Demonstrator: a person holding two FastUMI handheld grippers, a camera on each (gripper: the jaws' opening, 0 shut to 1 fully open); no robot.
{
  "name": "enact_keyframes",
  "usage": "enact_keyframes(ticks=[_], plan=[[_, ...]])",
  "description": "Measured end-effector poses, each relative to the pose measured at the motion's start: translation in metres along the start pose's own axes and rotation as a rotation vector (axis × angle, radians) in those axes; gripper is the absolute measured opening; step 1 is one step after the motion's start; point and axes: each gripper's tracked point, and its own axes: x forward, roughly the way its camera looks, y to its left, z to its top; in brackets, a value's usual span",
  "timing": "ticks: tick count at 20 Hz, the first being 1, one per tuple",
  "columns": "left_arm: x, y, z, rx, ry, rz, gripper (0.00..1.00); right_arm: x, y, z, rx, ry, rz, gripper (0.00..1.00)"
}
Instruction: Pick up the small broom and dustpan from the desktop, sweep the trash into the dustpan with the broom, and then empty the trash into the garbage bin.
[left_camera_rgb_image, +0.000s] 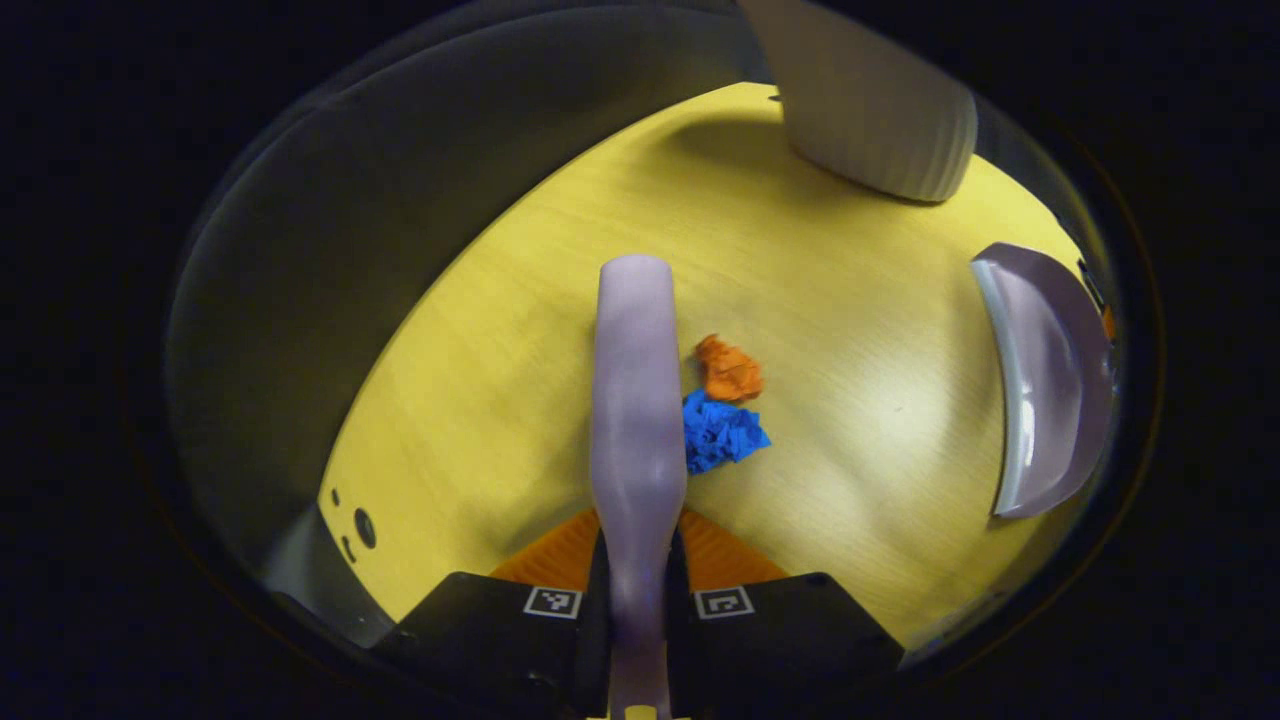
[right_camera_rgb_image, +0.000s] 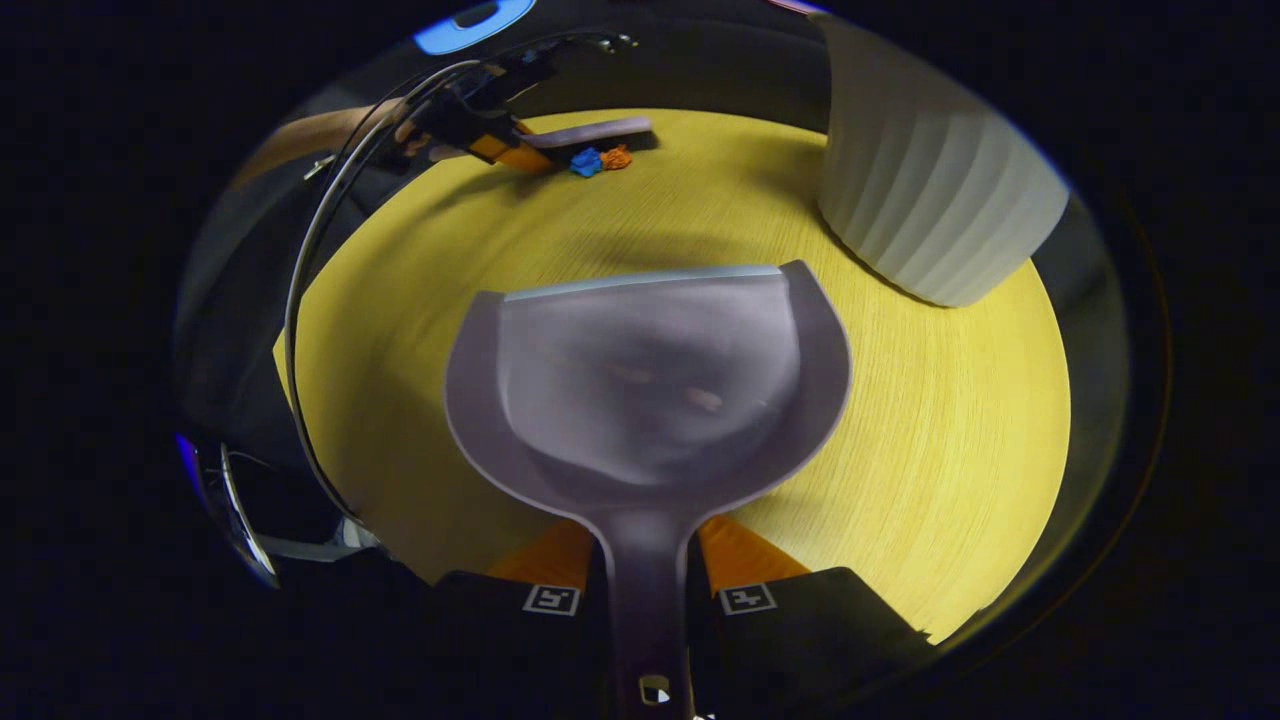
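Left gripper clamped on broom; 2 paper scraps, orange and blue, touching broom's right side mid-desktop. Right gripper clamped on dustpan handle, well apart; bin at far edge. Advice: lip flat near scraps, short strokes rightward.

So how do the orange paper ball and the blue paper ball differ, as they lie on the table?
The orange paper ball is plainly smaller than the blue paper ball. In the left gripper view the orange one lies farther from the hand-held gripper, the blue one nearer. Both are crumpled, touch each other, and lie on the yellow table right beside the broom.
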Motion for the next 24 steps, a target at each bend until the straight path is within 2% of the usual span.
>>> enact_keyframes(ticks=[2, 3, 6, 7, 10, 11, 13, 15, 16, 17, 19, 21, 24], plan=[[-0.002, -0.025, 0.0, 0.044, 0.011, -0.048, 0.29, -0.001, -0.004, 0.001, -0.02, 0.001, 0.0, 0.35], [-0.003, -0.038, -0.001, 0.071, 0.017, -0.066, 0.27, -0.001, -0.004, 0.003, -0.019, -0.001, 0.002, 0.35], [-0.012, -0.072, -0.001, 0.124, 0.018, -0.089, 0.3, 0.003, -0.003, 0.002, -0.027, -0.001, 0.008, 0.35], [-0.015, -0.088, 0.001, 0.11, 0.016, -0.116, 0.27, 0.004, -0.003, 0.0, -0.028, 0.007, 0.013, 0.35], [-0.034, -0.147, -0.002, 0.1, 0.041, -0.238, 0.27, 0.003, -0.005, -0.001, -0.04, -0.003, 0.018, 0.35], [-0.037, -0.159, -0.005, 0.107, 0.052, -0.253, 0.3, 0.003, -0.005, -0.002, -0.043, -0.001, 0.02, 0.36], [-0.043, -0.18, -0.01, 0.105, 0.067, -0.252, 0.27, 0.004, -0.006, -0.002, -0.049, -0.006, 0.023, 0.35], [-0.045, -0.194, -0.01, 0.043, 0.069, -0.293, 0.28, 0.004, -0.008, -0.003, -0.054, -0.007, 0.025, 0.35], [-0.054, -0.209, -0.01, -0.015, 0.082, -0.356, 0.27, 0.003, -0.009, -0.002, -0.062, -0.009, 0.028, 0.35], [-0.058, -0.218, -0.01, -0.026, 0.09, -0.373, 0.29, 0.004, -0.011, -0.002, -0.065, -0.01, 0.027, 0.35], [-0.063, -0.224, -0.018, -0.015, 0.103, -0.333, 0.28, 0.005, -0.013, -0.002, -0.049, -0.015, 0.024, 0.35], [-0.074, -0.234, -0.016, -0.034, 0.085, -0.339, 0.27, 0.006, -0.009, -0.004, -0.003, -0.022, 0.015, 0.35], [-0.089, -0.246, -0.014, -0.05, 0.058, -0.379, 0.27, 0.005, -0.014, -0.004, -0.032, -0.034, 0.002, 0.35]])
